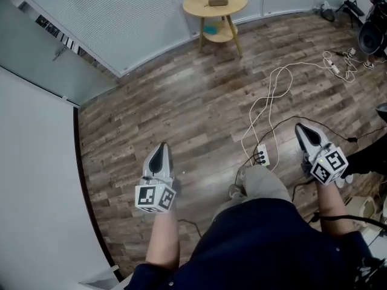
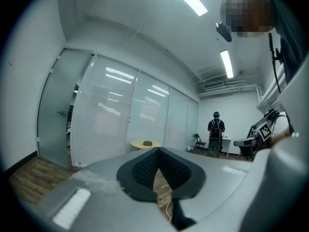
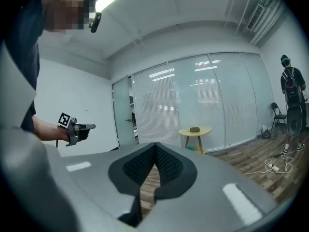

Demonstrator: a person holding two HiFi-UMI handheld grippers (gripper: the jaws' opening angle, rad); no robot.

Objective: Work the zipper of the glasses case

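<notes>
On the distant round table (image 1: 196,5): glasses case (image 1: 218,1), likely light and semi-rigid; pin its body, pinch the zipper pull; left gripper (image 1: 161,148) and right gripper (image 1: 301,129) closed, empty.

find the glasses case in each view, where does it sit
Head view: the glasses case is at the top, just right of centre, on the round table.
Left gripper view: the case is small and far off, just left of centre and below the middle, on that table.
Right gripper view: the case is right of centre, on the table.
Shared landmark: the round table.
</notes>
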